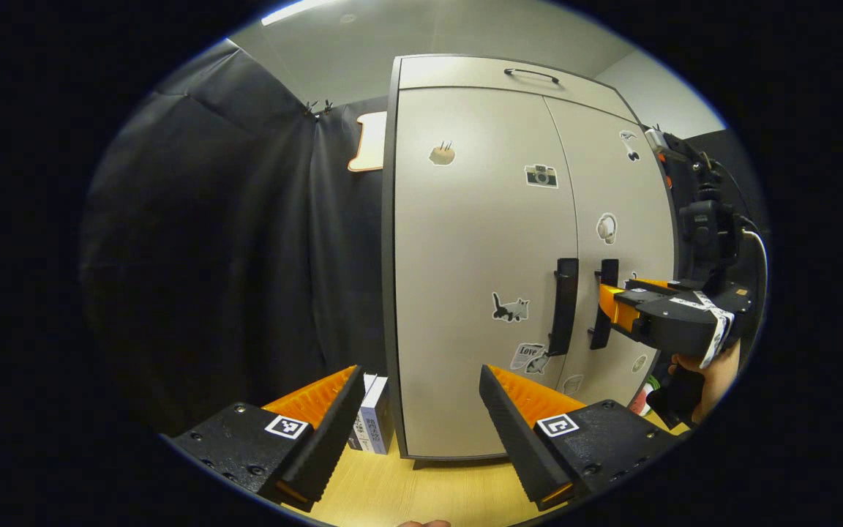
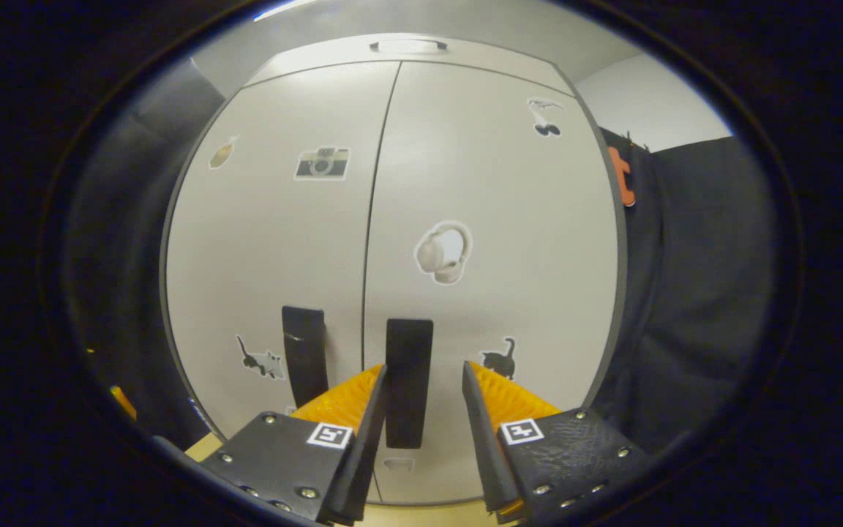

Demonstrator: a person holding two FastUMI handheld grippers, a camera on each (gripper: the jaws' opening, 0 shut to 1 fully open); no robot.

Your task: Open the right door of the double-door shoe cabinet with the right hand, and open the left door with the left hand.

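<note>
- Pale grey and edged in dark trim, the double-door shoe cabinet (image 1: 509, 256) stands on a light wooden tabletop (image 1: 421, 494), with black cloth hanging on either side of it.
- Both doors sit flush with the cabinet front; the seam between them runs straight from top to bottom.
- Left door (image 1: 480, 271) carries a camera sticker (image 1: 541, 176) high up and a cat sticker (image 1: 511, 308) lower down, beside its black vertical handle (image 1: 564, 306).
- Right door (image 2: 495, 271) bears a headphone sticker (image 2: 443, 252) above its own black handle (image 2: 408, 380), which stands just across the seam from the left door's handle.
- Right gripper (image 2: 421, 410) is at the right door's handle: its fingers are spread part-way, one on each side of the bar, with a gap showing at either side, so nothing is clamped.
- In the left gripper view that same gripper reaches in from the cabinet's right side, a hand (image 1: 714, 377) holding it from below.
- Left gripper (image 1: 421, 410) hangs well back from the cabinet, its fingers spread wide and holding nothing, pointed at the lower part of the left door.
- A small white box (image 1: 374, 424) stands on the tabletop just beside the cabinet's lower left corner.
</note>
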